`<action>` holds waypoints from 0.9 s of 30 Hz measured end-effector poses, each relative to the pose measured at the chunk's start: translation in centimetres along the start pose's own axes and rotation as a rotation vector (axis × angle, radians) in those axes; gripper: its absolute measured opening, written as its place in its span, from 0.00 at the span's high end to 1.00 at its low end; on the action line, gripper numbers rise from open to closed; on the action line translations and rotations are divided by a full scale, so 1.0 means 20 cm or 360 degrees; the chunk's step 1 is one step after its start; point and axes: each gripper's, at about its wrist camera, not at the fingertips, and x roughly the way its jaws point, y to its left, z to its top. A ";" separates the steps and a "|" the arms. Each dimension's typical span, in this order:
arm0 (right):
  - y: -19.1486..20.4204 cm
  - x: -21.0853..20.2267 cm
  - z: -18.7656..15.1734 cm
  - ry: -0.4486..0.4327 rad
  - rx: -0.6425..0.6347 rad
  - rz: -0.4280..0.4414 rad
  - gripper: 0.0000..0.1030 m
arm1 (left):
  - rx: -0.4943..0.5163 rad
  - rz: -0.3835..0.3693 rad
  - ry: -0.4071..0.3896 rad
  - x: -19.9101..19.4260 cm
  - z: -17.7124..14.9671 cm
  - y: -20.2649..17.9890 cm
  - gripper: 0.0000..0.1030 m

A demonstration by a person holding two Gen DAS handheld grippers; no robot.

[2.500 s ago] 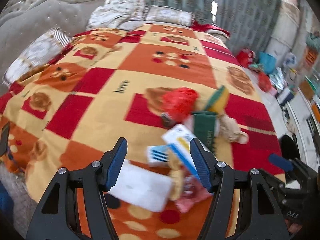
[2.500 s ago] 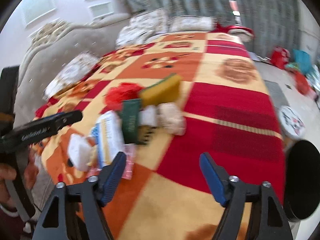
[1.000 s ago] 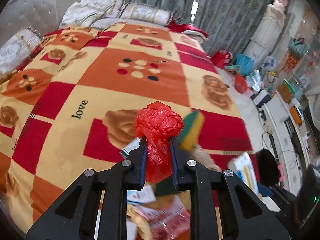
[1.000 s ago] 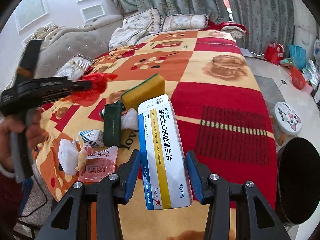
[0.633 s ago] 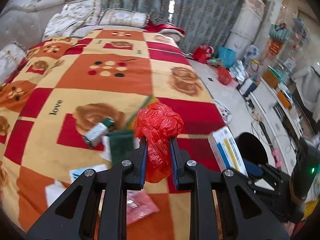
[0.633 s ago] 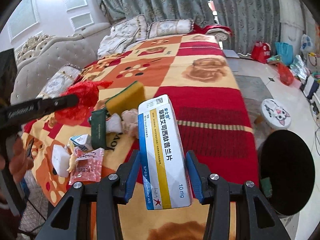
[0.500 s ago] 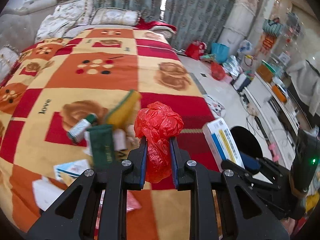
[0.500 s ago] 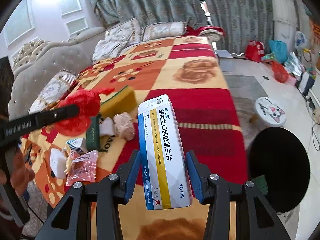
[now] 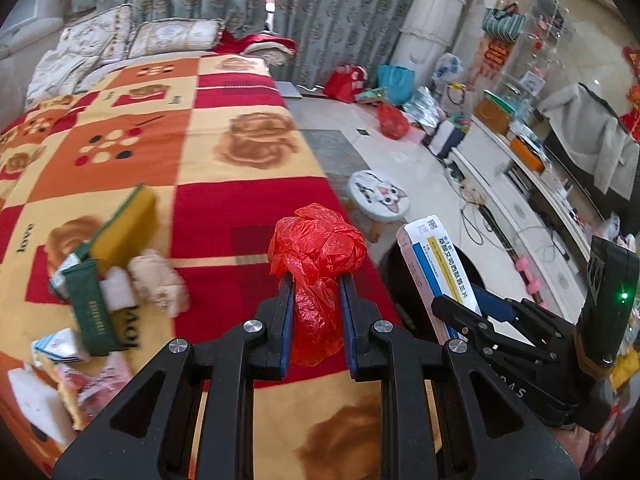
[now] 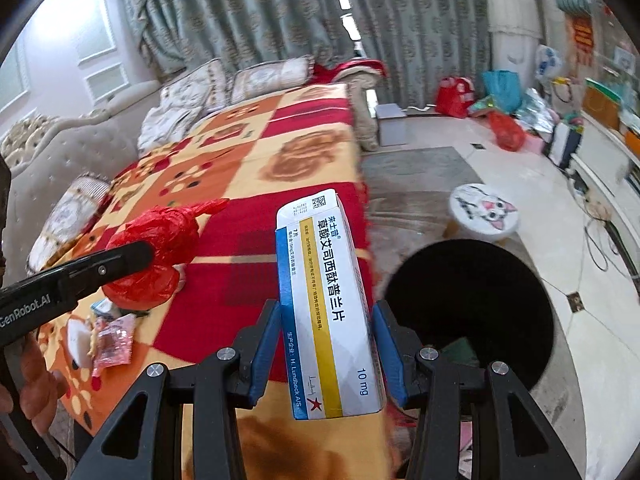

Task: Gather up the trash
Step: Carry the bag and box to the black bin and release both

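Black round trash bin (image 10: 472,304) sits on the floor off the bed's edge, right of both my tools. My right gripper (image 10: 326,342) clamps the white-and-blue medicine box (image 10: 328,300) upright, nearer the opening; my left gripper (image 9: 316,322) pinches the crumpled red plastic bag (image 9: 318,256) over the blanket.

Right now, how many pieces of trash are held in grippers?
2: a crumpled red plastic bag in the left gripper, and a white-blue-yellow medicine box in the right gripper.

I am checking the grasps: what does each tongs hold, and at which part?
Left tongs pinch the crumpled red plastic bag at its lower half. Right tongs clamp the medicine box by its two long sides, lower part.
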 end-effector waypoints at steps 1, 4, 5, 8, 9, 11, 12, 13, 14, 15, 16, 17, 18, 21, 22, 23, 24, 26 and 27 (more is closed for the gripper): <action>-0.04 -0.01 0.00 0.0000 0.0015 -0.0016 0.56 | 0.0011 -0.0017 0.0010 0.02 0.00 -0.04 0.83; -0.17 -0.02 0.00 -0.0006 0.0078 -0.0073 0.56 | 0.0039 -0.0047 0.0036 0.08 0.00 -0.13 0.83; -0.20 -0.03 0.00 -0.0007 0.0100 -0.0083 0.56 | 0.0049 -0.0056 0.0047 0.11 0.01 -0.16 0.83; -0.32 -0.04 -0.01 -0.0009 0.0165 -0.0134 0.56 | 0.0062 -0.0102 0.0096 0.19 0.01 -0.24 0.83; -0.35 -0.04 -0.01 -0.0008 0.0181 -0.0148 0.56 | 0.0066 -0.0109 0.0104 0.21 0.01 -0.26 0.83; -0.43 -0.03 -0.01 0.0006 0.0224 -0.0171 0.56 | 0.0088 -0.0121 0.0114 0.25 0.01 -0.32 0.83; -0.45 -0.02 -0.01 0.0011 0.0240 -0.0175 0.56 | 0.0096 -0.0127 0.0119 0.27 0.02 -0.34 0.83; -0.48 -0.01 -0.01 0.0017 0.0259 -0.0180 0.56 | 0.0103 -0.0137 0.0128 0.29 0.02 -0.37 0.83; -0.50 0.00 -0.01 0.0021 0.0270 -0.0187 0.56 | 0.0111 -0.0146 0.0134 0.31 0.02 -0.39 0.83; -0.52 0.00 -0.01 0.0024 0.0278 -0.0190 0.56 | 0.0118 -0.0149 0.0138 0.33 0.02 -0.41 0.83; -0.54 0.01 -0.02 0.0028 0.0287 -0.0191 0.56 | 0.0128 -0.0147 0.0142 0.35 0.02 -0.43 0.83; -0.56 0.02 -0.02 0.0032 0.0296 -0.0192 0.56 | 0.0130 -0.0151 0.0148 0.37 0.02 -0.44 0.83; -0.57 0.02 -0.02 0.0036 0.0304 -0.0196 0.56 | 0.0130 -0.0160 0.0159 0.39 0.02 -0.46 0.83; -0.61 0.05 -0.03 0.0047 0.0324 -0.0202 0.56 | 0.0136 -0.0170 0.0177 0.44 0.03 -0.49 0.83; -0.62 0.06 -0.03 0.0050 0.0330 -0.0202 0.56 | 0.0138 -0.0175 0.0184 0.46 0.03 -0.50 0.83; -0.63 0.06 -0.03 0.0054 0.0335 -0.0202 0.56 | 0.0138 -0.0179 0.0192 0.48 0.03 -0.51 0.83; -0.64 0.07 -0.03 0.0058 0.0339 -0.0204 0.56 | 0.0137 -0.0183 0.0197 0.49 0.02 -0.51 0.83; -0.65 0.08 -0.04 0.0063 0.0343 -0.0207 0.56 | 0.0135 -0.0200 0.0210 0.52 0.02 -0.52 0.83; -0.65 0.09 -0.04 0.0064 0.0347 -0.0206 0.56 | 0.0134 -0.0212 0.0218 0.53 0.02 -0.53 0.83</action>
